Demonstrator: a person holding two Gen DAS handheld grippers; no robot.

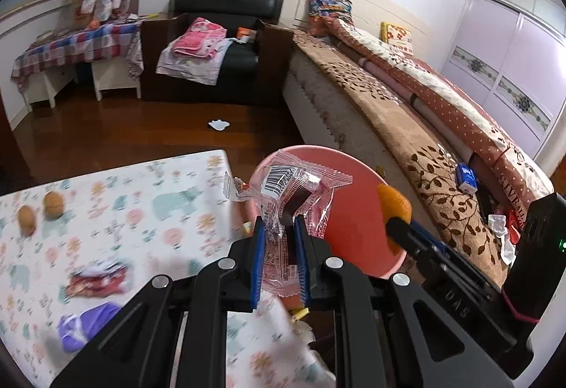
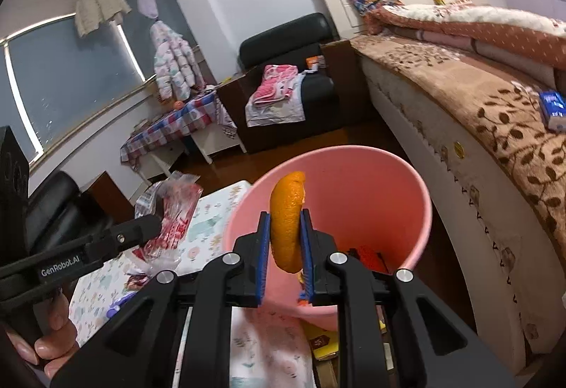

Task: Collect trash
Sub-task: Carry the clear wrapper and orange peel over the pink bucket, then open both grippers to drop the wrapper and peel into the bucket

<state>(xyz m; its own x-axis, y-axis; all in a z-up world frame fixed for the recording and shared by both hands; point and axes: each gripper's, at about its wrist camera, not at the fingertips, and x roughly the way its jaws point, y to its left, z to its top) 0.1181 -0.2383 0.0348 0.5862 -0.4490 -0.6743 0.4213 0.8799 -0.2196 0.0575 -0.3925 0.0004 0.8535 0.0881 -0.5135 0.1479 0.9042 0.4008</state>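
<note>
The left gripper (image 1: 279, 228) pinched a clear wrapper (image 1: 293, 189), the right gripper (image 2: 286, 232) an orange peel (image 2: 287, 218), before the pink bin (image 2: 357, 175) at twelve o'clock; release only above its mouth.

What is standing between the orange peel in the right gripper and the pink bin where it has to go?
Nothing visible. The right gripper holds the orange peel over the open mouth of the pink bin, with only air beneath it. The left gripper, holding a clear wrapper, is off to the side, not under the peel.
</note>
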